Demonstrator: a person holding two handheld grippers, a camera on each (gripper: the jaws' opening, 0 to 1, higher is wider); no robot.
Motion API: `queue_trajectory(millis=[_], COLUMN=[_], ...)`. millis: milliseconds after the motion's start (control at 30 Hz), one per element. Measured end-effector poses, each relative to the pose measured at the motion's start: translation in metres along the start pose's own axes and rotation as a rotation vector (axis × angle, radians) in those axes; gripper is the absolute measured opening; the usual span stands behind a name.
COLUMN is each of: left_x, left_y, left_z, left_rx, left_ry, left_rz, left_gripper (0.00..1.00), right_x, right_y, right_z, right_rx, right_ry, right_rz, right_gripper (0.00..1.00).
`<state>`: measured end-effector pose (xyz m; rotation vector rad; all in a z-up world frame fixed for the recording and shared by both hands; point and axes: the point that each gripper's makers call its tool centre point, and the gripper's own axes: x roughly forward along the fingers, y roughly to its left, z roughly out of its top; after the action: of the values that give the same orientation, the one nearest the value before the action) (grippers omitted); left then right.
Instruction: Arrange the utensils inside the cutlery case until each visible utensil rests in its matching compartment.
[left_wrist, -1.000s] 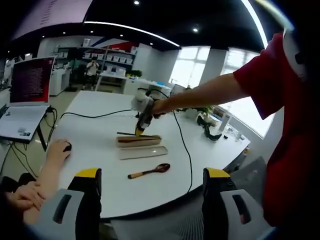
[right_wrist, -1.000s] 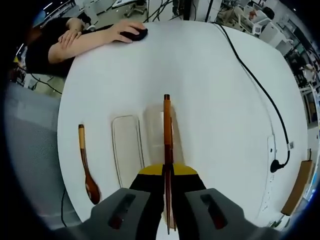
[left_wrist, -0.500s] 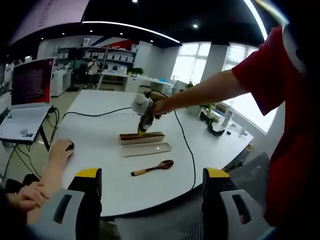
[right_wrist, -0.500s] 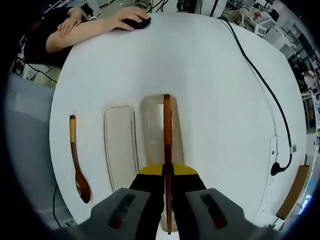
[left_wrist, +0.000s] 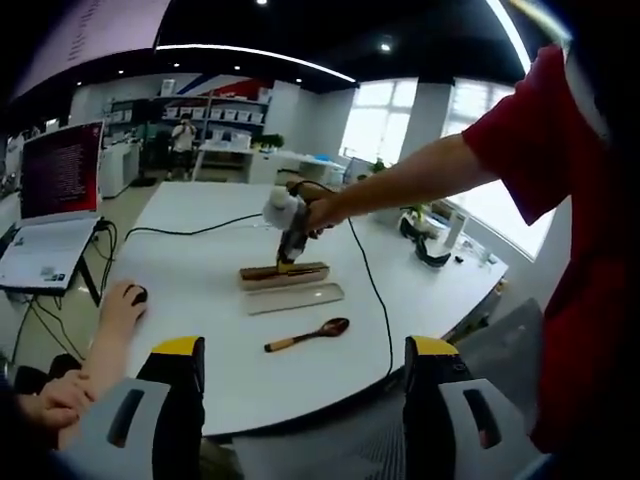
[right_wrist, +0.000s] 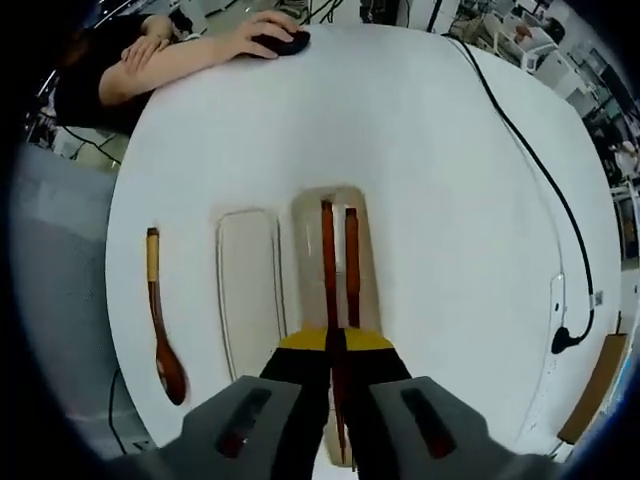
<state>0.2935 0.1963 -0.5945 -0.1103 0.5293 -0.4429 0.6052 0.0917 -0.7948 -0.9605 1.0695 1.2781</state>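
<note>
A pair of brown chopsticks runs from between my right gripper's jaws into the clear cutlery case, their far ends spread apart over its tray. The right gripper is shut on them. In the left gripper view, the same right gripper leans over the case, held by a person's hand. The case's clear lid lies beside it, also seen from the left as the lid. A wooden spoon lies further out; from the left the spoon is nearest. My left gripper hangs open off the table's edge.
Another person's hand rests on a mouse at the table's far end. A black cable crosses the table on the right. A laptop stands on a side desk. The person's red sleeve fills the right side.
The chopsticks, seen as one line before, now show as two sticks with tips apart, lower over the case's tray. Both views shifted slightly with the hands.
</note>
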Motion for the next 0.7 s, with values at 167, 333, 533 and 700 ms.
queue_trajectory(millis=[167,333,533,700], left_x=[0.001,0.002,0.002,0.001], left_y=[0.000,-0.002,-0.004,-0.005], left_z=[0.003,0.004,0.001,0.001], left_rx=[0.010,0.020,0.022,0.029], left_ry=[-0.007,-0.009,-0.003,0.002], left_rz=[-0.005,-0.014,-0.020,-0.016], left_gripper=[0.84,0.83,0.83,0.83], right_x=[-0.012,-0.022,-0.028,-0.025], right_y=[-0.011,-0.012,-0.008,-0.007], right_z=[-0.015,-0.054,-0.077,-0.097], right_rx=[0.050,0.015,0.036,0.038], right_ry=[0.005,0.078,0.104,0.132], right_rz=[-0.025,-0.047,-0.053,-0.061], right_gripper=[0.00,0.00,0.00,0.00])
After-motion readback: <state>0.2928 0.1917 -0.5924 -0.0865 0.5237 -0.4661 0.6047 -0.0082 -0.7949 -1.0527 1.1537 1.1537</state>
